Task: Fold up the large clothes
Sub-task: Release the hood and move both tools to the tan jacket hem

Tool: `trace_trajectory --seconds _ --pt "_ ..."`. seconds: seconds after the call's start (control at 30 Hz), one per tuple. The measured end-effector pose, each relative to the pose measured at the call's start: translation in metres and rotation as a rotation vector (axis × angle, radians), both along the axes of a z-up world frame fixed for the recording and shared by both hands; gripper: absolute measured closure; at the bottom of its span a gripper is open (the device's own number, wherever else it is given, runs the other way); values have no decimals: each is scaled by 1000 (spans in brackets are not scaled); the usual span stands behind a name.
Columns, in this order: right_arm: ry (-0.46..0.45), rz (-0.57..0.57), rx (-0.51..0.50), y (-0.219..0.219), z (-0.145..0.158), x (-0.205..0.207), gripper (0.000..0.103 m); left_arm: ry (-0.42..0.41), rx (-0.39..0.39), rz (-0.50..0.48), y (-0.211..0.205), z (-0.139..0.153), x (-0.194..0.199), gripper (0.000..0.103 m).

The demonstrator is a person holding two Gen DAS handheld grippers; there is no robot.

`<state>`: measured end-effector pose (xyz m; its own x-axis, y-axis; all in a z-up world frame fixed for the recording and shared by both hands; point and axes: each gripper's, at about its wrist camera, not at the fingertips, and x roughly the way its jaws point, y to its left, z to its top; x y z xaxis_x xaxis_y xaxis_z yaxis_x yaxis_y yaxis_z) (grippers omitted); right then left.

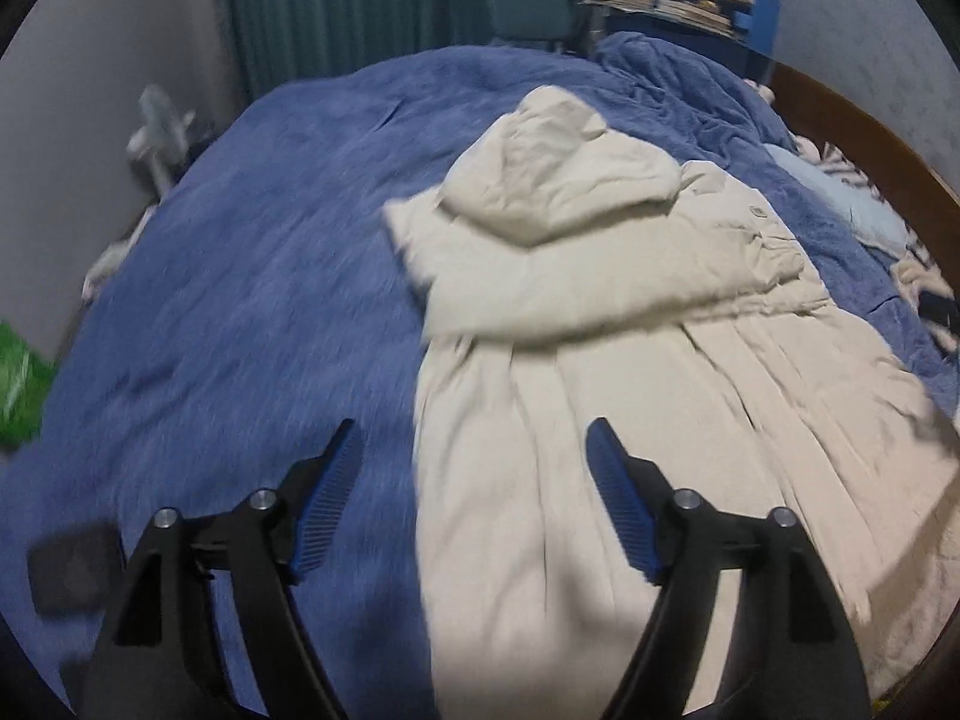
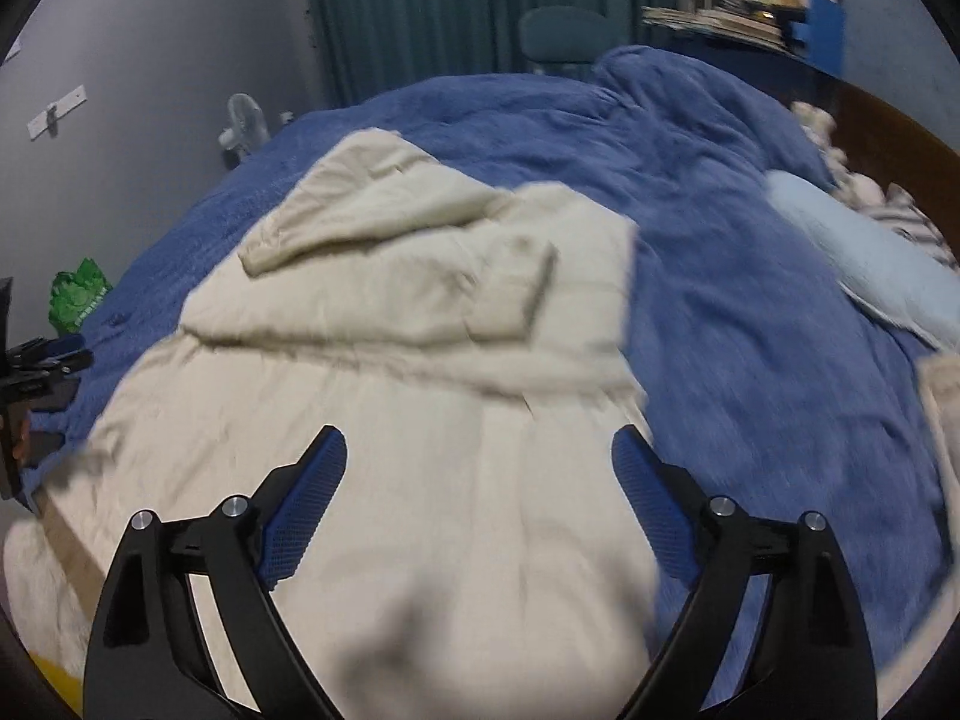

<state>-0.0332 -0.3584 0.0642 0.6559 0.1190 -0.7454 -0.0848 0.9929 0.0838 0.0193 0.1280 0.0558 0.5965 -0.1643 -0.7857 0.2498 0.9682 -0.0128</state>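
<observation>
A large cream hooded coat [image 1: 600, 312] lies spread on a blue blanket [image 1: 252, 276], with its hood and sleeves folded in over the body. My left gripper [image 1: 474, 432] is open and empty, above the coat's left lower edge. In the right wrist view the coat [image 2: 408, 324] fills the middle and my right gripper [image 2: 480, 438] is open and empty, above the coat's lower part near its right edge. The other gripper [image 2: 36, 360] shows at the far left.
The blue blanket [image 2: 750, 300] covers the whole bed. A pale blue pillow [image 2: 864, 264] and a wooden headboard [image 1: 864, 138] lie to the right. A fan [image 1: 159, 132], a green bag [image 1: 18, 372], a chair [image 1: 528, 12] and a blue shelf [image 1: 750, 18] of books stand around the bed.
</observation>
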Motion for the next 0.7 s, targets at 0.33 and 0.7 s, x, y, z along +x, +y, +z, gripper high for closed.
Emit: trace_trajectory --seconds 0.33,0.7 --pt "42 -82 24 -22 3 -88 16 78 -15 26 22 -7 -88 27" --pt "167 -145 126 -50 -18 -116 16 269 -101 65 37 -44 -107 27"
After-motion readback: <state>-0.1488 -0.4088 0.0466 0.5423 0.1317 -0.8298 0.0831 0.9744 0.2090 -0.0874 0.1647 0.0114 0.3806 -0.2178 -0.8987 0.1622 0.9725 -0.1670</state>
